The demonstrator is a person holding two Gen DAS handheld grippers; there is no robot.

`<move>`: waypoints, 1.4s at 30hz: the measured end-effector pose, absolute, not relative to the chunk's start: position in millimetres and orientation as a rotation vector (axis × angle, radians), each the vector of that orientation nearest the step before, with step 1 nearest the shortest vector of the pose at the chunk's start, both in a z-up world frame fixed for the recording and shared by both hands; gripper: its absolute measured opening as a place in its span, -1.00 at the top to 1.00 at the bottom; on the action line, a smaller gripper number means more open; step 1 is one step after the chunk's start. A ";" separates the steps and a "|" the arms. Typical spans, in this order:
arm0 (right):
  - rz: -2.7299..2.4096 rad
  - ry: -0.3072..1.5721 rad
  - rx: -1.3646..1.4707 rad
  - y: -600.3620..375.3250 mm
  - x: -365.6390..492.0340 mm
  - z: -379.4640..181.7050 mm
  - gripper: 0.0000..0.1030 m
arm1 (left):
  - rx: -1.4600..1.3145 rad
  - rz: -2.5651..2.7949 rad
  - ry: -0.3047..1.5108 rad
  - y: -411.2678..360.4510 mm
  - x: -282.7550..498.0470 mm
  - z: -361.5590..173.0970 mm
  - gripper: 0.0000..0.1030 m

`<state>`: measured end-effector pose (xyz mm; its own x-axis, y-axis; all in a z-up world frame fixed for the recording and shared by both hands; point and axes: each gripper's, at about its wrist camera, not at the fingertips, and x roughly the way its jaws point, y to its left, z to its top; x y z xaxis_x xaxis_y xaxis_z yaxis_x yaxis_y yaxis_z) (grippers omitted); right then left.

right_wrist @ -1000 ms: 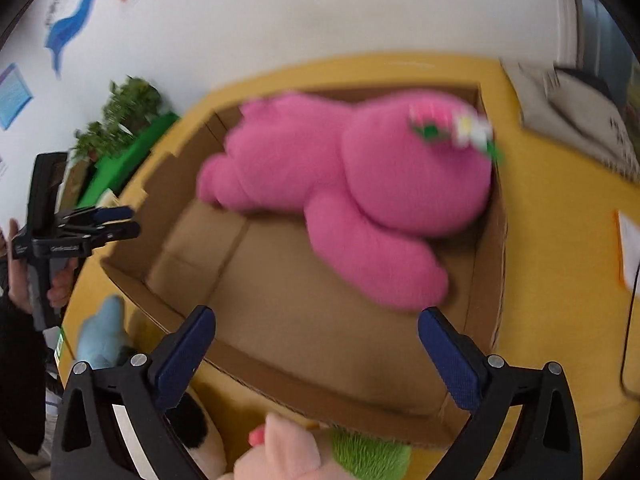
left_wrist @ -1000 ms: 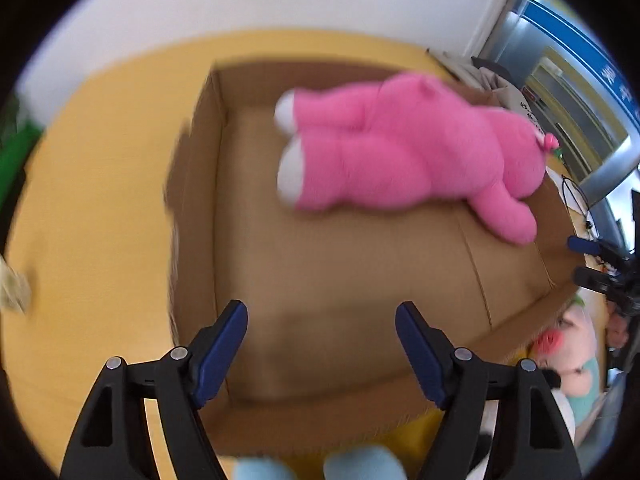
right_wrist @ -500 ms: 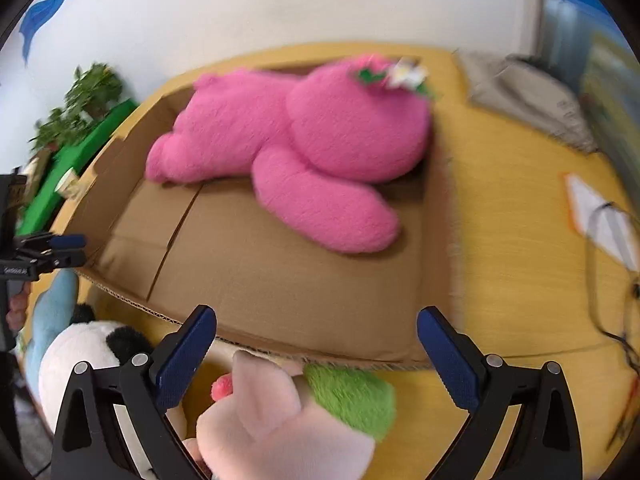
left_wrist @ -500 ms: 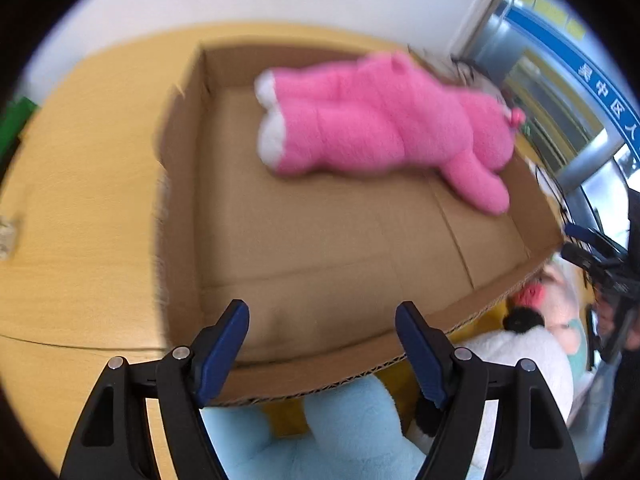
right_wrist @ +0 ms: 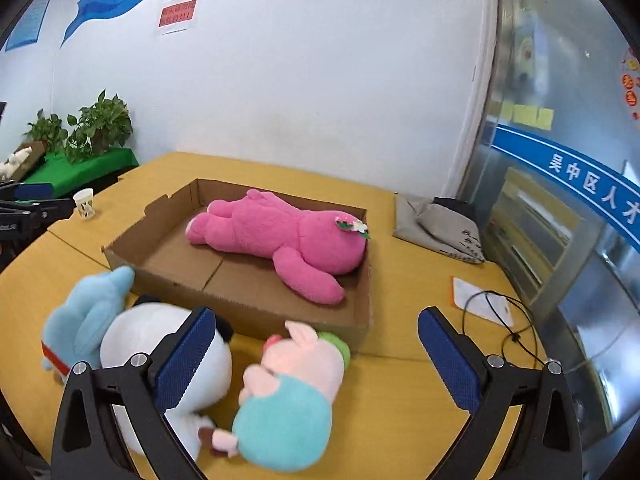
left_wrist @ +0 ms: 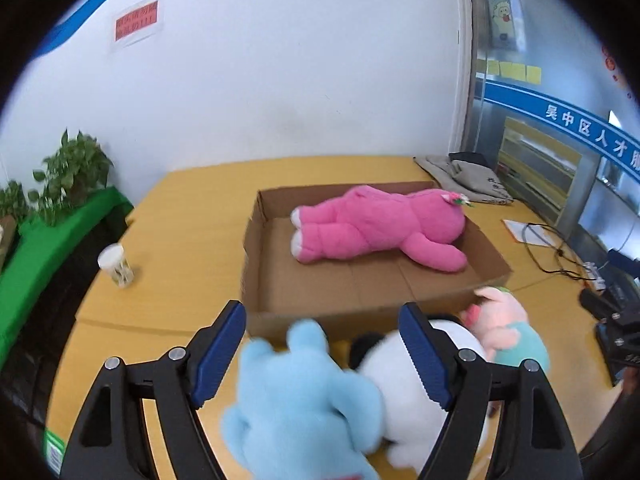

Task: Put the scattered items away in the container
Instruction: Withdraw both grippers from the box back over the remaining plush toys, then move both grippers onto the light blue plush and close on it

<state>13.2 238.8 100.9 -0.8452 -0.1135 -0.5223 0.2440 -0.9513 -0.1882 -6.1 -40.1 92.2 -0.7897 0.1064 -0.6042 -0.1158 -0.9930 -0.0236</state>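
Observation:
A shallow cardboard box [left_wrist: 256, 232] [right_wrist: 360, 280] sits on the yellow table with a pink plush bear [left_wrist: 380, 228] [right_wrist: 280, 236] lying in it. In front of the box lie a light blue plush [left_wrist: 296, 400] [right_wrist: 88, 320], a white and black plush [left_wrist: 404, 384] [right_wrist: 132, 336] and a pink pig plush in teal [left_wrist: 504, 328] [right_wrist: 292, 392]. My left gripper [left_wrist: 324, 356] is open above the blue plush. My right gripper [right_wrist: 316, 360] is open above the pig plush. Neither holds anything.
A paper cup [left_wrist: 116, 266] [right_wrist: 85, 203] stands on the table left of the box. A grey cloth bag [right_wrist: 440, 224], a paper with a black cable [right_wrist: 488, 304], and green-covered shelves with plants [right_wrist: 80, 160] are around the table.
Both grippers have pulled back and up from over the box. The three plush toys in front of the box have come into full view. Jaws stay open.

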 end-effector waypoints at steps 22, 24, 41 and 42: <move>-2.842 0.274 0.850 240.4 52.5 80.6 -0.99 | -0.953 2.717 -0.047 -14.5 35.8 59.3 -0.53; -2.835 0.279 0.864 238.8 49.6 76.9 -0.99 | -0.968 2.703 -0.056 -18.1 36.1 55.1 -0.53; -2.550 0.343 0.846 167.6 45.9 45.4 -0.99 | -1.078 2.697 -0.275 -93.3 32.1 23.0 -0.53; -2.505 0.344 0.841 159.3 48.6 42.2 -0.99 | -1.095 2.689 -0.317 -101.7 29.7 18.9 -0.53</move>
